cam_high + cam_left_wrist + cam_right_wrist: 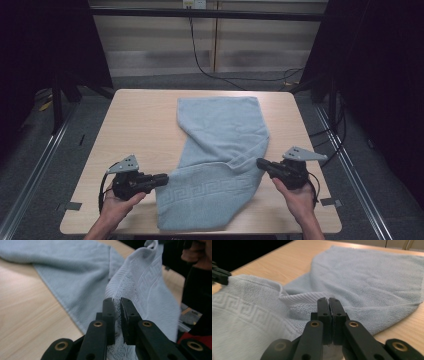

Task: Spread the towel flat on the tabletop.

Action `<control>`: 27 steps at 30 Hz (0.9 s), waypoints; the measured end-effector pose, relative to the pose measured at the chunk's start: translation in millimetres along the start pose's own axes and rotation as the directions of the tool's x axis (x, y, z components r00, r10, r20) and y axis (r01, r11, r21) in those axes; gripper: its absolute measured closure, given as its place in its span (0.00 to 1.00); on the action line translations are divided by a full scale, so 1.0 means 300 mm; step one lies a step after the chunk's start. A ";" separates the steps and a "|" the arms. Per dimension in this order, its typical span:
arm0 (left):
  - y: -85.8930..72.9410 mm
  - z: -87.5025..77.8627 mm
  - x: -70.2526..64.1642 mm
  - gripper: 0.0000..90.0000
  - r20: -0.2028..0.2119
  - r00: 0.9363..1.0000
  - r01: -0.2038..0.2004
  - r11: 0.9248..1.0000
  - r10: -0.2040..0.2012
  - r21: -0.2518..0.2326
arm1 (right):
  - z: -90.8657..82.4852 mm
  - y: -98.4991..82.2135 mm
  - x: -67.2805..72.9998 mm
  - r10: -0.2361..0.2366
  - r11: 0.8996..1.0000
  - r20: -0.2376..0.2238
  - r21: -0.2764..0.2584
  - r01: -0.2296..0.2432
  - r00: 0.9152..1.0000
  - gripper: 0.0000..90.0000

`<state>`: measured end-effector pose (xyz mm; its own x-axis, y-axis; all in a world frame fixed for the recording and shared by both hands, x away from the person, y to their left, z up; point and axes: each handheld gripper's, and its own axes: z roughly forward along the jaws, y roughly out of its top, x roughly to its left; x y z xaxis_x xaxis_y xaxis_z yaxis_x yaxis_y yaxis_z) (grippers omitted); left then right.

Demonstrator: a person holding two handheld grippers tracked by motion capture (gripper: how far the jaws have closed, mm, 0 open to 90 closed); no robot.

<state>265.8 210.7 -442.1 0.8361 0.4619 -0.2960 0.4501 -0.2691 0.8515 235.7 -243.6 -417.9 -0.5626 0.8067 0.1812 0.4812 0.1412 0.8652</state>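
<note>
Terry towel (220, 150) pinched in my left gripper (162, 178) and right gripper (261, 163); I should lift both near edges evenly, carrying them toward the towel's far end.

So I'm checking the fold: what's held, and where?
The towel: left gripper pinches its left edge, right gripper its right edge, near the patterned band.

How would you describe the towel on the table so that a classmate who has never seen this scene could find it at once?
Start at the light wooden table. On it lies a pale blue towel, running from the far side toward the person. A woven key-pattern band crosses its near end, which is pinched on either side by the left gripper and the right gripper.
</note>
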 end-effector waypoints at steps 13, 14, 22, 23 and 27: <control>-0.093 -0.016 -0.123 0.91 0.103 0.995 -0.010 0.998 0.004 0.056 | -0.221 -0.184 0.121 -0.051 0.999 -0.020 0.009 0.051 0.998 0.98; -0.108 -0.013 -0.130 0.91 0.113 0.994 -0.006 0.998 -0.002 0.063 | -0.230 -0.200 0.124 -0.052 0.998 -0.020 0.018 0.053 0.998 0.98; -0.122 -0.046 -0.122 0.74 0.192 0.981 0.032 0.999 -0.035 0.018 | -0.302 -0.194 0.118 -0.059 0.998 0.001 -0.037 0.059 0.998 0.79; -0.115 -0.052 -0.117 0.74 0.196 0.980 0.036 0.999 -0.035 0.002 | -0.302 -0.194 0.118 -0.059 0.998 0.001 -0.037 0.059 0.998 0.79; -0.083 -0.066 -0.083 0.71 0.221 0.974 0.067 0.996 -0.052 -0.059 | -0.304 -0.142 0.106 -0.060 0.995 0.004 -0.076 0.060 0.998 0.73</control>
<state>227.5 222.5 -447.2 0.8603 0.2767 -0.4282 0.4854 -0.1872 0.8540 136.0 -276.2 -406.5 -0.5876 0.7991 0.1272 0.3940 0.1453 0.9075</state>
